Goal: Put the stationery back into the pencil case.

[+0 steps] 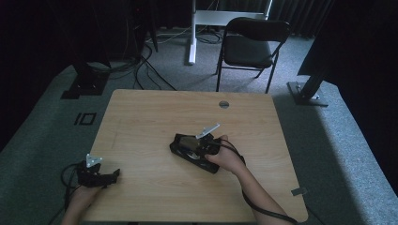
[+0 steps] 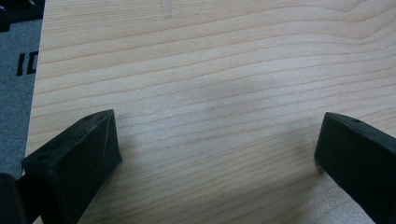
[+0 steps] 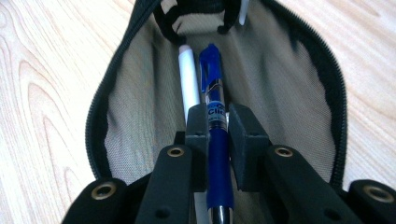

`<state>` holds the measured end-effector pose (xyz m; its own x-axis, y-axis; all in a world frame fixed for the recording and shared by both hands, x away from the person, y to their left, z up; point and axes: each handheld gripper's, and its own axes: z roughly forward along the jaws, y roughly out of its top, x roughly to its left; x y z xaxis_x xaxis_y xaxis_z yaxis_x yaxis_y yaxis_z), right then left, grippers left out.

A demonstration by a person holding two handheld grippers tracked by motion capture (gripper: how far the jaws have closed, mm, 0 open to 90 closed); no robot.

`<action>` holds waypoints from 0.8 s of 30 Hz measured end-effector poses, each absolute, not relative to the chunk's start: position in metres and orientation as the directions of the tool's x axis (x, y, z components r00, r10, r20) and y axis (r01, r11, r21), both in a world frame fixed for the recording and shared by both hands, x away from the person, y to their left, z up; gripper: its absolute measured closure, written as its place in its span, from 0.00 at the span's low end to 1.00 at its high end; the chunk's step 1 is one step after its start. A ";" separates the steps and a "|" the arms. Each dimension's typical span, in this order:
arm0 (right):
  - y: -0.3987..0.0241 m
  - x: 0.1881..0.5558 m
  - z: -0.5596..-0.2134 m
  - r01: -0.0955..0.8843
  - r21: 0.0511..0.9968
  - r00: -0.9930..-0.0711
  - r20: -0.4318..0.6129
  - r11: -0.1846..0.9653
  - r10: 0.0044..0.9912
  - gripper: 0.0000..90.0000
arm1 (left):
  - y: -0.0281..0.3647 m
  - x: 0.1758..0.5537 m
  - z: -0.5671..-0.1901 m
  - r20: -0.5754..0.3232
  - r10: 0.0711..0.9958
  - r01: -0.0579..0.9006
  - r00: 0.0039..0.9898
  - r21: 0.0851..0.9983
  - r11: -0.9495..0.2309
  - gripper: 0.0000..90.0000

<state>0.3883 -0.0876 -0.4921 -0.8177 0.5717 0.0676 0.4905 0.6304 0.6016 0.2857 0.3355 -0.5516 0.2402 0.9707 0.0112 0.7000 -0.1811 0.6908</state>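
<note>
The right hand-held gripper [image 3: 217, 140] is clenched on a blue pen [image 3: 215, 135], holding it lengthwise inside the open black pencil case [image 3: 140, 107] so it can lie down alongside the white pen [image 3: 189, 88] already there. The case sits mid-tabletop [image 1: 155, 112]. The left hand-held gripper [image 1: 114, 175] rests released at the near left edge, out of the way. From above, the case is a dark shape; the right gripper view reveals its beige lining and both pens.
</note>
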 end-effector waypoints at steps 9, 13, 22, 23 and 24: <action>-0.091 0.387 -0.487 0.492 0.627 -0.813 0.083 0.604 0.577 0.83 | 0.336 0.286 -0.552 0.012 0.970 0.700 0.241 0.690 -0.182 0.00; -0.097 0.384 -0.478 0.485 0.672 -0.811 0.106 0.560 0.576 0.82 | 0.336 0.286 -0.552 0.012 0.970 0.700 0.241 0.690 -0.182 0.00; -0.112 0.376 -0.456 0.440 0.765 -0.813 0.116 0.470 0.571 0.79 | 0.336 0.286 -0.552 0.012 0.970 0.700 0.241 0.690 -0.182 0.00; -0.116 0.375 -0.454 0.435 0.784 -0.805 0.118 0.444 0.581 0.79 | 0.336 0.286 -0.552 0.012 0.970 0.700 0.241 0.690 -0.182 0.00; -0.116 0.375 -0.454 0.435 0.784 -0.805 0.118 0.444 0.581 0.79 | 0.336 0.286 -0.552 0.012 0.970 0.700 0.241 0.690 -0.182 0.00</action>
